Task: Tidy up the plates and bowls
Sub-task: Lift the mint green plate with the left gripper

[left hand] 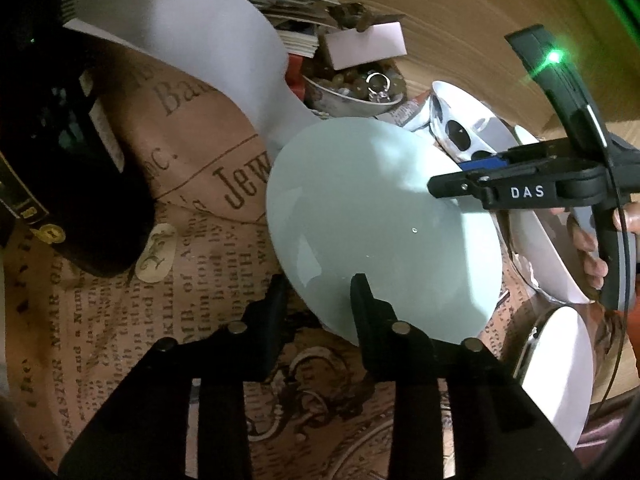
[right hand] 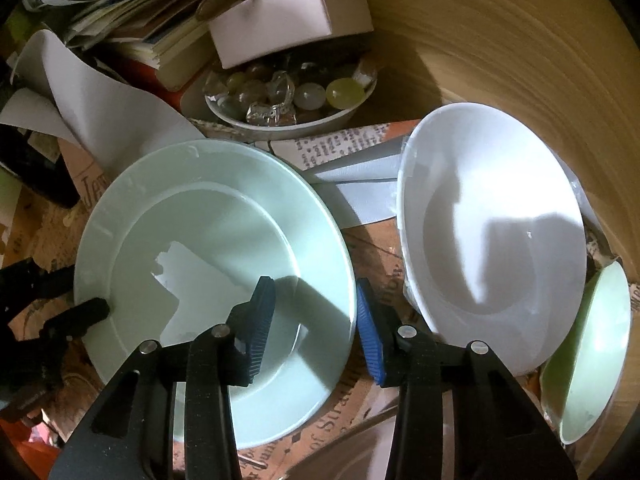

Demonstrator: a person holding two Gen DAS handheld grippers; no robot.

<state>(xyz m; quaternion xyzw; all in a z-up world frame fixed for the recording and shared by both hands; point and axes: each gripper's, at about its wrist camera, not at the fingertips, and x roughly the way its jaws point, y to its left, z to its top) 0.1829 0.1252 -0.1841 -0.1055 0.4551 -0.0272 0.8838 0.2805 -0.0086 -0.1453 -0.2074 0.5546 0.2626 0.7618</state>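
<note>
A pale green plate point(left hand: 380, 232) lies on the newspaper-print cover point(left hand: 192, 288). My left gripper point(left hand: 318, 292) straddles its near-left rim, one black finger over the plate and one outside it; a gap shows, so it is open. In the right wrist view the same plate point(right hand: 208, 240) fills the left half. My right gripper point(right hand: 316, 324) straddles its right rim, the left blue pad point(right hand: 262, 316) above the well and the right blue pad point(right hand: 370, 332) beside the edge, open. The right gripper point(left hand: 452, 178) reaches in from the right; the left gripper point(right hand: 90, 292) sits at the far rim.
A white deep plate point(right hand: 492, 216) leans at the right, with a green bowl point(right hand: 592, 352) beyond it. Behind stand a dish of glass stones point(right hand: 288, 100), a white box point(right hand: 288, 16), stacked books point(right hand: 140, 32) and curled white paper point(right hand: 100, 100). A dark box point(left hand: 80, 160) sits left.
</note>
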